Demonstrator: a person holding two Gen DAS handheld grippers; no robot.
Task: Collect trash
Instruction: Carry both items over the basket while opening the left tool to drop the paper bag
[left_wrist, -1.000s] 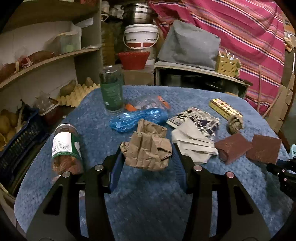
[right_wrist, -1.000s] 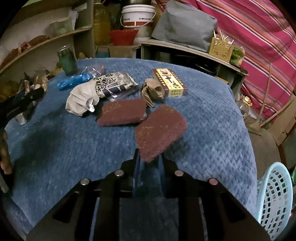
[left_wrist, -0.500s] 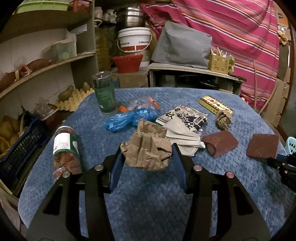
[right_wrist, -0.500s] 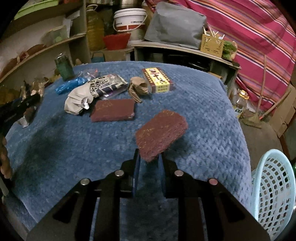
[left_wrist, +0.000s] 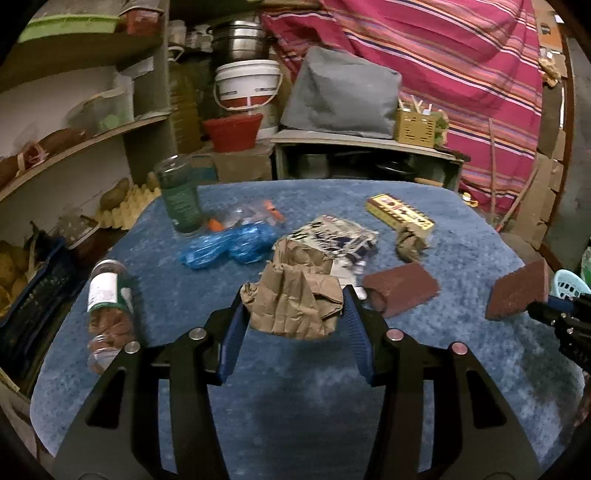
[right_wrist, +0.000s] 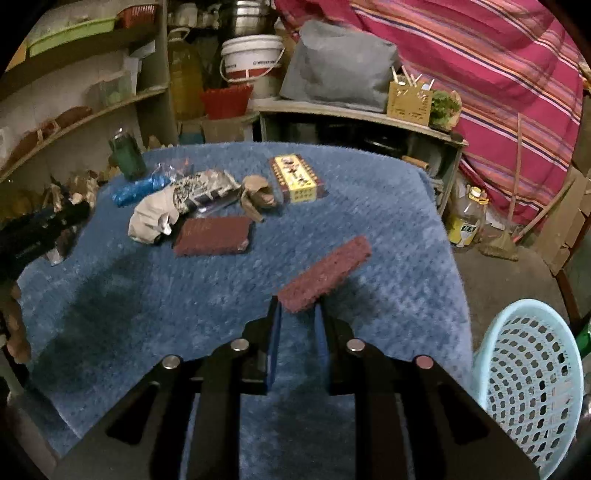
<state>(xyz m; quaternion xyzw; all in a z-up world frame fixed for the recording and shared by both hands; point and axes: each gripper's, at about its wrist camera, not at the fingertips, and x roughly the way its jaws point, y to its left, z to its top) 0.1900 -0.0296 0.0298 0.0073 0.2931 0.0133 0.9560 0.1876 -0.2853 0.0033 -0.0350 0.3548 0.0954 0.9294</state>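
Left wrist view: the left gripper (left_wrist: 295, 314) clamps a crumpled brown paper bag (left_wrist: 293, 302) above the blue cloth (left_wrist: 295, 406). Right wrist view: the right gripper (right_wrist: 297, 314) pinches a maroon scouring pad (right_wrist: 325, 273) narrowly; the pale blue basket (right_wrist: 532, 376), probably the bin, sits at four o'clock. Carry each piece fully over its rim before releasing.

The blue-covered counter (right_wrist: 388, 229) carries a green jar (right_wrist: 127, 155), blue bag (right_wrist: 138, 188), printed packet (right_wrist: 201, 188), brown pad (right_wrist: 214, 236), crumpled paper (right_wrist: 256, 195), yellow box (right_wrist: 297, 179) and a toppled jar (left_wrist: 109, 314).
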